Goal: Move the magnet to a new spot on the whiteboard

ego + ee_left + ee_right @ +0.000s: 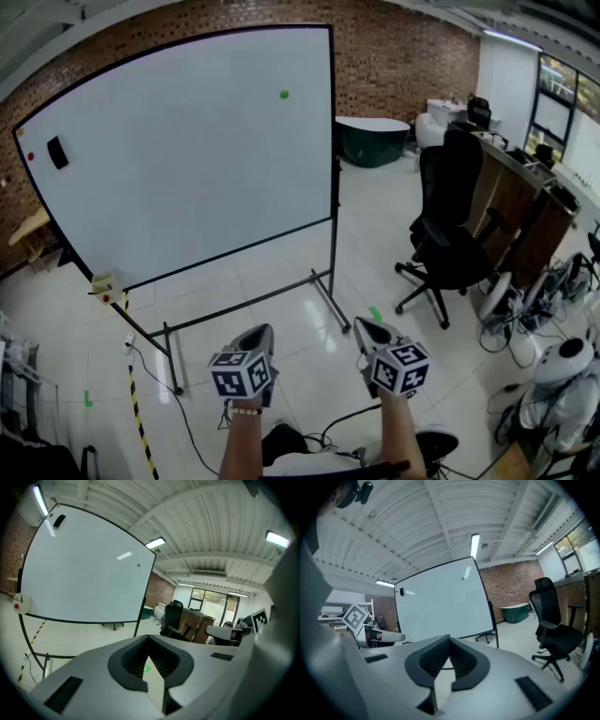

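Note:
A small green magnet (284,94) sticks near the top right of the whiteboard (187,150); it also shows as the green dot (138,565) in the left gripper view and the magnet (463,578) in the right gripper view. A black eraser (57,152) and a red dot (30,157) sit at the board's left. My left gripper (259,337) and right gripper (367,331) are held low, well short of the board, both shut with nothing between the jaws.
The whiteboard stands on a wheeled black frame (330,298). A black office chair (448,234) and wooden desks (520,202) are to the right. Cables (159,375) and yellow-black tape (139,417) lie on the tiled floor. A green floor mark (375,313) lies near the right gripper.

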`<action>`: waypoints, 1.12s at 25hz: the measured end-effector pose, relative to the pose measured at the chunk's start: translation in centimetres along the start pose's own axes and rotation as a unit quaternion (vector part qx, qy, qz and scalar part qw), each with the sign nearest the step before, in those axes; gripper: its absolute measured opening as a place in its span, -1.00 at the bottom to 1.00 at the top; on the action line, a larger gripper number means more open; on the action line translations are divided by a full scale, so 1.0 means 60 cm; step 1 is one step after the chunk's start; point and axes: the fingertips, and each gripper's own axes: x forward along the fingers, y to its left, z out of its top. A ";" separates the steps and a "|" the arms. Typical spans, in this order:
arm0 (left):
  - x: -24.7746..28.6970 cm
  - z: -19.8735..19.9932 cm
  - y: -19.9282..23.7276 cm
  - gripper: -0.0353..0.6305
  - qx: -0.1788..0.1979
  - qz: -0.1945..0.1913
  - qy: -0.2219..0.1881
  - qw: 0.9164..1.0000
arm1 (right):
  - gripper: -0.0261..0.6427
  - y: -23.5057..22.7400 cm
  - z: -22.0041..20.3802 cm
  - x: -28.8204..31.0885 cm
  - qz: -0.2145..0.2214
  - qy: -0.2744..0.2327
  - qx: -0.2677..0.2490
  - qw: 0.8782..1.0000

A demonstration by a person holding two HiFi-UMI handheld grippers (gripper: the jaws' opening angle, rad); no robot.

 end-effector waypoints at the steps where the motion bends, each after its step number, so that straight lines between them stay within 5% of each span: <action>1: 0.007 0.003 -0.005 -0.90 0.004 -0.002 -0.001 1.000 | -0.90 -0.010 0.002 -0.001 -0.002 -0.003 0.001 1.000; 12: 0.139 0.061 0.013 -0.90 0.017 -0.015 -0.015 1.000 | -0.90 -0.097 0.026 0.088 -0.008 -0.010 -0.008 1.000; 28: 0.519 0.348 0.260 -0.90 0.006 -0.030 -0.031 0.999 | -0.90 -0.256 0.213 0.576 -0.026 -0.006 -0.020 0.999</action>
